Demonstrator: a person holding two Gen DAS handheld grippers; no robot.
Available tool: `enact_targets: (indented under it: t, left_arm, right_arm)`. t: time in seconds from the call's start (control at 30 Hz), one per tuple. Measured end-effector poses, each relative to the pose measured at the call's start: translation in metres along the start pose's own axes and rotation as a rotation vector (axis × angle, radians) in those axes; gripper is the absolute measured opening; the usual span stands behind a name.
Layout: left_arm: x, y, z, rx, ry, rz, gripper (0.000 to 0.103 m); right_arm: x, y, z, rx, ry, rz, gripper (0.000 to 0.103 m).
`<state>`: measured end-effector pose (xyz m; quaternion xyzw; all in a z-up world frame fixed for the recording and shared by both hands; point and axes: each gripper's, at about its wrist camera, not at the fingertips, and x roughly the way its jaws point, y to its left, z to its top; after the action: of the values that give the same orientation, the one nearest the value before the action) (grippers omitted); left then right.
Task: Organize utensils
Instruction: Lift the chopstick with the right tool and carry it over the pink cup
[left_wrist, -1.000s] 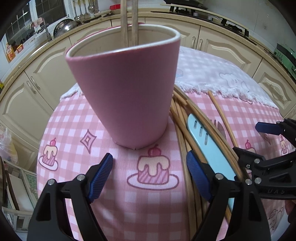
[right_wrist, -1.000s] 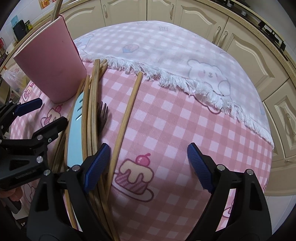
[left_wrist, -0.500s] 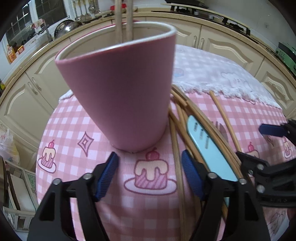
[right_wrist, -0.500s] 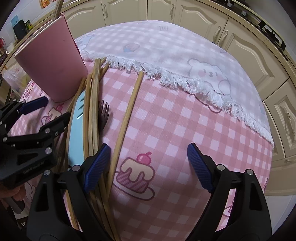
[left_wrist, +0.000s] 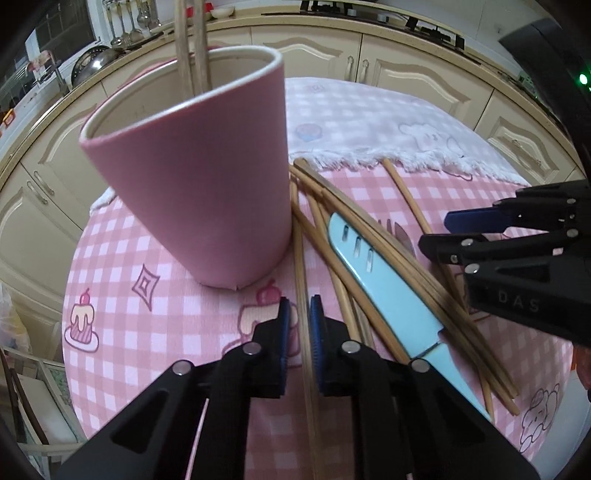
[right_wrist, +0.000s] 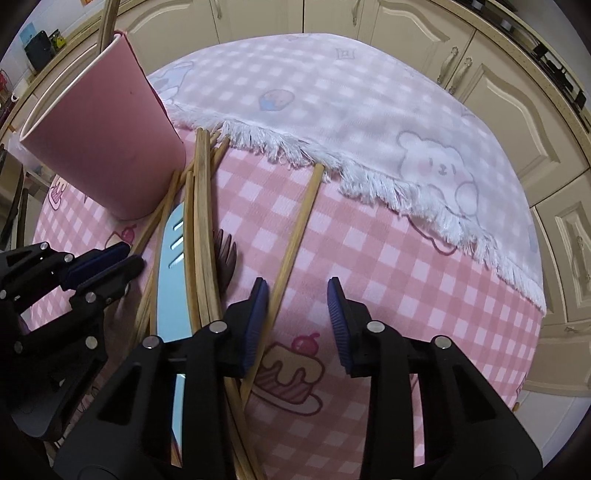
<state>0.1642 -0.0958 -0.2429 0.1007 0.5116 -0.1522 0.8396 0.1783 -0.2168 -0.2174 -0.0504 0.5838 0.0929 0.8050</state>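
A pink cup (left_wrist: 195, 177) (right_wrist: 107, 147) stands on the checked tablecloth with two chopsticks (left_wrist: 192, 40) upright in it. To its right lie several wooden chopsticks (left_wrist: 373, 236), a light blue knife (left_wrist: 373, 284) (right_wrist: 170, 280) and a dark fork (right_wrist: 225, 254). My left gripper (left_wrist: 300, 325) points down in front of the cup. Its jaws are closing around one chopstick (left_wrist: 300, 258), and a sliver of cloth still shows beside the left pad. My right gripper (right_wrist: 297, 325) is closing too. A lone chopstick (right_wrist: 295, 240) runs along its left pad, well clear of the right pad.
A paler fringed cloth (right_wrist: 369, 110) covers the far half of the round table. Cream kitchen cabinets (left_wrist: 406, 70) ring the table, with pans and utensils on the counter at the far left (left_wrist: 99, 59). The two grippers sit close together over the utensil pile.
Both grippers have narrowed from wide open. The left one slid right, from facing the cup to straddling one chopstick. The right one shifted so the lone chopstick lies inside its left pad.
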Motion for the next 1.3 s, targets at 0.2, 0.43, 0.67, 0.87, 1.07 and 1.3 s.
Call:
enact_targets:
  t: [0.2,0.43,0.67,0.87,1.07,1.3]
  left_arm:
    - [0.001,0.004,0.006,-0.014,-0.005,-0.035,0.005]
    - [-0.022,0.024,-0.026,-0.058,-0.021,-0.092,0.005]
    - [-0.064,0.030,-0.053,-0.041,-0.135,-0.153,0.005]
    - [-0.092,0.027,-0.059,-0.028,-0.281,-0.177,0.005]
    - [-0.120,0.027,-0.046,-0.076,-0.461,-0.216,0.005]
    - [-0.156,0.053,-0.018,-0.192,-0.648,-0.180,0.005]
  right_arm:
    - [-0.003,0.001,-0.003,-0.003,-0.031,0.054,0.008]
    - [-0.021,-0.011,-0.031,0.042,-0.135,0.149,0.006]
    - [-0.057,-0.039,-0.048,0.128,-0.291,0.237,0.006]
    - [-0.084,-0.057,-0.056,0.179,-0.410,0.263,0.006]
    - [-0.112,-0.057,-0.059,0.182,-0.521,0.289,0.006]
    - [-0.155,-0.047,-0.042,0.178,-0.691,0.354,0.006]
